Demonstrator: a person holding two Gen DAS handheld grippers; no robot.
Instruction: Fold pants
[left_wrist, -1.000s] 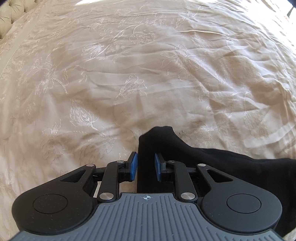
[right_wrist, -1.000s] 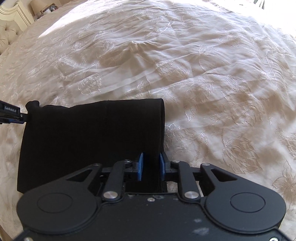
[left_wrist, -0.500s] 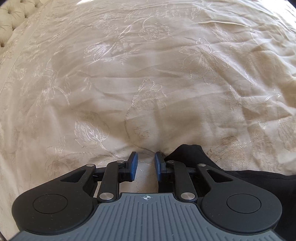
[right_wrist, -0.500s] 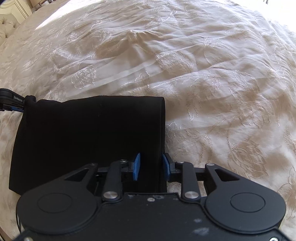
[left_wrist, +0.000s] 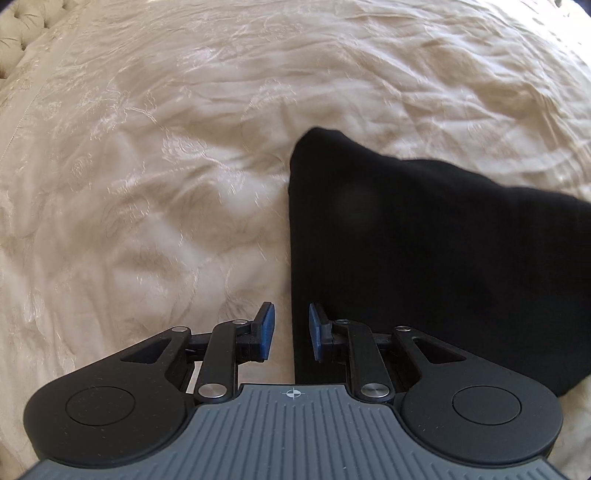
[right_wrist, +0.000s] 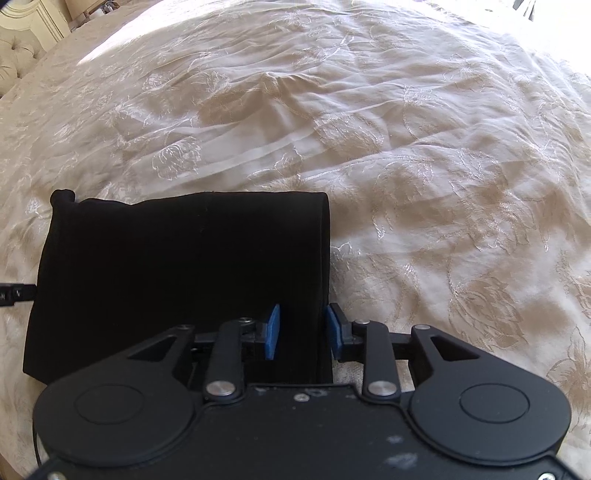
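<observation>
The black pants (right_wrist: 177, 280) lie folded into a compact rectangle on the bed's cream floral bedspread (right_wrist: 406, 155), and each wrist view takes in a different end of them. The right wrist view shows nearly the whole folded stack: its straight far edge, the rounded fold along its right side, a small bunched corner at the far left, and the near left corner running under the tool body. The right gripper (right_wrist: 302, 330) straddles the right-hand fold, with the blue fingers (right_wrist: 272, 330) standing apart on either side of the cloth and not pressing it; the gap is not wide. At the far left edge of this view a dark tip of the left gripper (right_wrist: 14, 293) reaches the pants' left side, something the left view cannot show of itself. The left wrist view shows only the pants' (left_wrist: 424, 251) left portion, blurred, with a peaked corner pointing away and the straight left edge running down between the fingers (left_wrist: 266, 330) of the left gripper (left_wrist: 290, 332). Those fingers stand a narrow gap apart, released, gripping nothing, with bedspread (left_wrist: 147, 184) visible beneath the gap. A tufted headboard (left_wrist: 18, 33) sits at the upper left of both views; the right view alone adds pale furniture (right_wrist: 48, 18) beside it.
</observation>
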